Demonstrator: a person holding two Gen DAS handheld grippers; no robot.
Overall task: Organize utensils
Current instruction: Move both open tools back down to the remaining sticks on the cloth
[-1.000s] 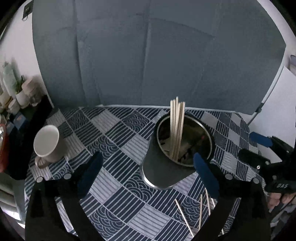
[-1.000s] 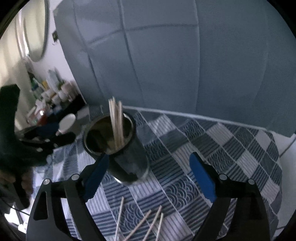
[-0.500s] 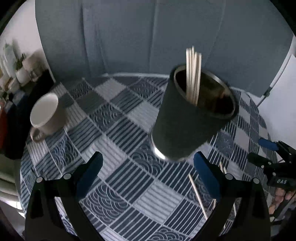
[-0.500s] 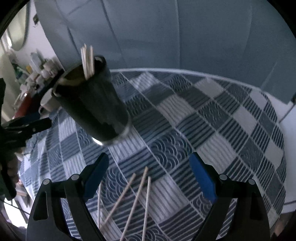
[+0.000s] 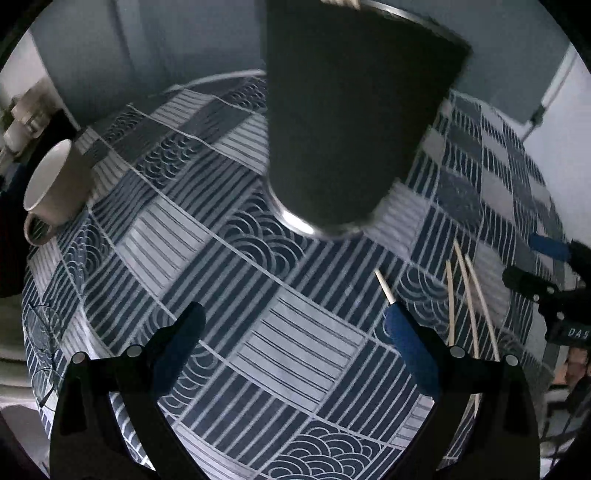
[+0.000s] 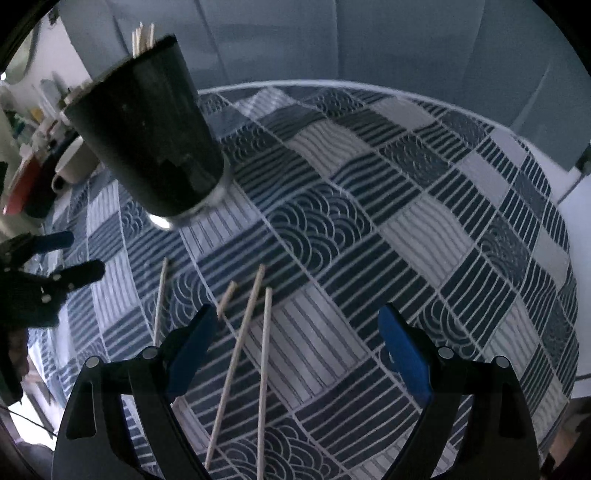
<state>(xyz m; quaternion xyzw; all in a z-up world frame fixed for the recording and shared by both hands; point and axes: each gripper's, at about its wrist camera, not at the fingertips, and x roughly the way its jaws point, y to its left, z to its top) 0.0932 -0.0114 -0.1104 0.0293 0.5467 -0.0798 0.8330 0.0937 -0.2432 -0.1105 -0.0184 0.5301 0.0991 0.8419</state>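
Note:
A tall black utensil cup [image 5: 354,122] stands on the patterned tablecloth [image 5: 258,317] and holds several wooden chopsticks [image 6: 142,35], whose tips stick out of its top. It also shows in the right wrist view [image 6: 147,136]. Several loose chopsticks [image 6: 240,354] lie on the cloth in front of the cup; they also show in the left wrist view [image 5: 469,295]. My left gripper [image 5: 295,328] is open and empty, low over the cloth before the cup. My right gripper [image 6: 299,336] is open and empty, directly above the loose chopsticks.
A white mug [image 5: 55,184] stands at the left of the table; it also shows in the right wrist view [image 6: 74,166]. Bottles and jars [image 6: 33,122] crowd a dark shelf beyond the table's left edge. A grey-blue backdrop [image 6: 332,40] hangs behind the table.
Both grippers have dropped lower toward the table and tilted down. The cup now looms higher in both views and the loose chopsticks lie closer to the fingers. Both stay open.

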